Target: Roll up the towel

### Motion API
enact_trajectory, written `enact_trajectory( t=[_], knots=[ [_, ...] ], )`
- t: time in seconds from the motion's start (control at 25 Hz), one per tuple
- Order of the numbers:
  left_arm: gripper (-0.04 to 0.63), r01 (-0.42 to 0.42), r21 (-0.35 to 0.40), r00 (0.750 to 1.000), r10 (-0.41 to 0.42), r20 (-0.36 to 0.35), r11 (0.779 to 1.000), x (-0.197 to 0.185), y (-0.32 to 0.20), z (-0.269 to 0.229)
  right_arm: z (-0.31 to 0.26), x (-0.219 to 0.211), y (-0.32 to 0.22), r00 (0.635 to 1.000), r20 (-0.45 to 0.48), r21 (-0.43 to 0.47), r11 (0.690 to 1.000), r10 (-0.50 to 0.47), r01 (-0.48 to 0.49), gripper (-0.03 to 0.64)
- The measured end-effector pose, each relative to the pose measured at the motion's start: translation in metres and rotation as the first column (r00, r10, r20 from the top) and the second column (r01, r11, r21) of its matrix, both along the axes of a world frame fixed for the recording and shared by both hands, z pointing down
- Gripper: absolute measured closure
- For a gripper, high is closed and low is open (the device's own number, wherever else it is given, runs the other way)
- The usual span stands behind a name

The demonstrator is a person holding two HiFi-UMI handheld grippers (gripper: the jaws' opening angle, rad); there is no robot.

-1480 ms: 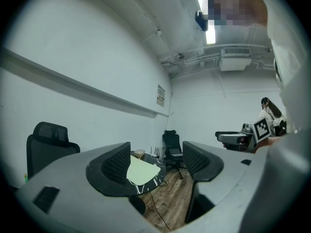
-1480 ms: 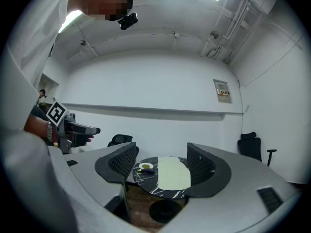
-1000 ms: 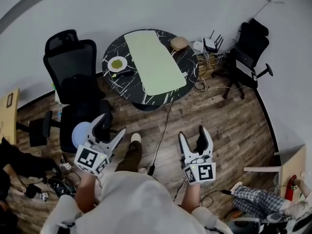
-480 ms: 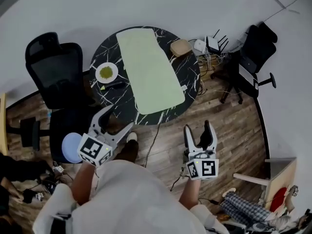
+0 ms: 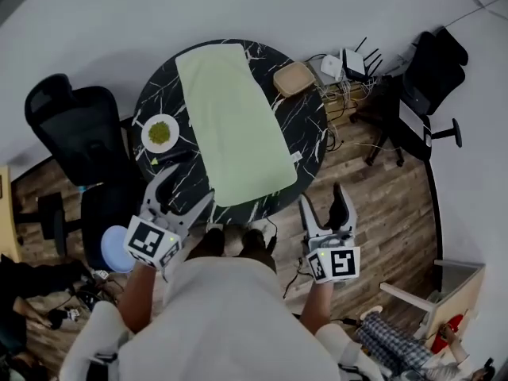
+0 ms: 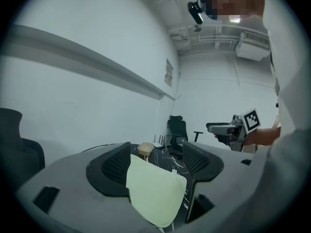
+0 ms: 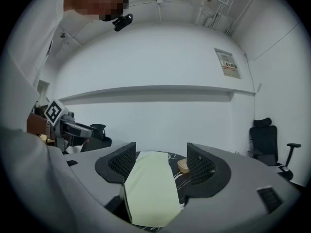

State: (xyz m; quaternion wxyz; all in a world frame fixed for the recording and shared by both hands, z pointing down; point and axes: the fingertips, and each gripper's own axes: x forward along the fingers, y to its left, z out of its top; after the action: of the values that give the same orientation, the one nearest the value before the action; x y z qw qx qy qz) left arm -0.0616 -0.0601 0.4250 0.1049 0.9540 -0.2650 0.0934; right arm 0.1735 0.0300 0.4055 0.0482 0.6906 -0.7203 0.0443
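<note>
The towel [image 5: 230, 121] lies flat and unrolled on the round worktop [image 5: 305, 125]. Its long axis runs from the near edge to the far edge (slanting a little leftward as it goes away). Its near short end reaches the worktop's near edge, ahead of and between the two grippers. The left gripper [image 5: 185, 186] and the right gripper [image 5: 322, 197] both hang short of that edge, jaws wide apart, empty, touching nothing. The left looks closer to its near corner than the right does. Rolling likely starts at this short end, each gripper taking a corner.
</note>
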Motion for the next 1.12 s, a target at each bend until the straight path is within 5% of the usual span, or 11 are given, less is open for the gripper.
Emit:
enact_trajectory(
  t=[0.2, 0.32, 0.4, 0.48, 0.56, 0.68, 0.8, 0.96, 1.04, 1.12],
  knots=[
    [0.285, 0.123, -0.032, 0.990, -0.120, 0.074, 0.992, 0.023, -0.009, 0.025, 0.037, 0.020, -0.042, 0.977, -0.035, -0.096, 0.974, -0.212, 0.208, 0.328],
    [0.285, 0.178, -0.067, 0.980, -0.171, 0.097, 0.982, 0.036, -0.005, 0.039, 0.069, 0.024, -0.056, 0.904, -0.162, -0.248, 0.903, -0.395, 0.350, 0.328],
    [0.285, 0.193, -0.085, 0.975, -0.181, 0.132, 0.977, 0.039, -0.006, 0.053, 0.102, 0.025, -0.061, 0.793, -0.282, -0.393, 0.819, -0.540, 0.418, 0.328],
    [0.285, 0.187, -0.088, 0.964, -0.165, 0.206, 0.979, 0.036, -0.005, 0.072, 0.147, 0.023, -0.059, 0.648, -0.334, -0.545, 0.701, -0.685, 0.460, 0.328],
    [0.285, 0.154, -0.089, 0.945, -0.121, 0.303, 0.984, 0.031, -0.002, 0.099, 0.193, 0.021, -0.050, 0.537, -0.288, -0.667, 0.568, -0.793, 0.482, 0.328],
    [0.285, 0.046, -0.120, 0.892, 0.013, 0.452, 0.992, 0.028, 0.014, 0.149, 0.248, 0.018, -0.034, 0.433, -0.203, -0.774, 0.414, -0.878, 0.479, 0.328],
    [0.285, -0.113, -0.176, 0.782, 0.197, 0.591, 0.978, 0.030, 0.038, 0.205, 0.286, 0.016, -0.021, 0.365, -0.140, -0.837, 0.307, -0.920, 0.453, 0.328],
    [0.287, -0.353, -0.266, 0.526, 0.425, 0.737, 0.897, 0.032, 0.071, 0.278, 0.320, 0.010, -0.005, 0.268, -0.083, -0.896, 0.189, -0.960, 0.403, 0.331],
    [0.287, -0.438, -0.315, 0.402, 0.497, 0.769, 0.842, 0.030, 0.083, 0.303, 0.331, 0.009, -0.003, 0.233, -0.082, -0.912, 0.168, -0.969, 0.375, 0.360],
    [0.326, -0.482, -0.320, 0.327, 0.506, 0.798, 0.816, 0.030, 0.085, 0.317, 0.338, 0.010, -0.007, 0.202, -0.105, -0.924, 0.170, -0.974, 0.343, 0.429]
  ],
)
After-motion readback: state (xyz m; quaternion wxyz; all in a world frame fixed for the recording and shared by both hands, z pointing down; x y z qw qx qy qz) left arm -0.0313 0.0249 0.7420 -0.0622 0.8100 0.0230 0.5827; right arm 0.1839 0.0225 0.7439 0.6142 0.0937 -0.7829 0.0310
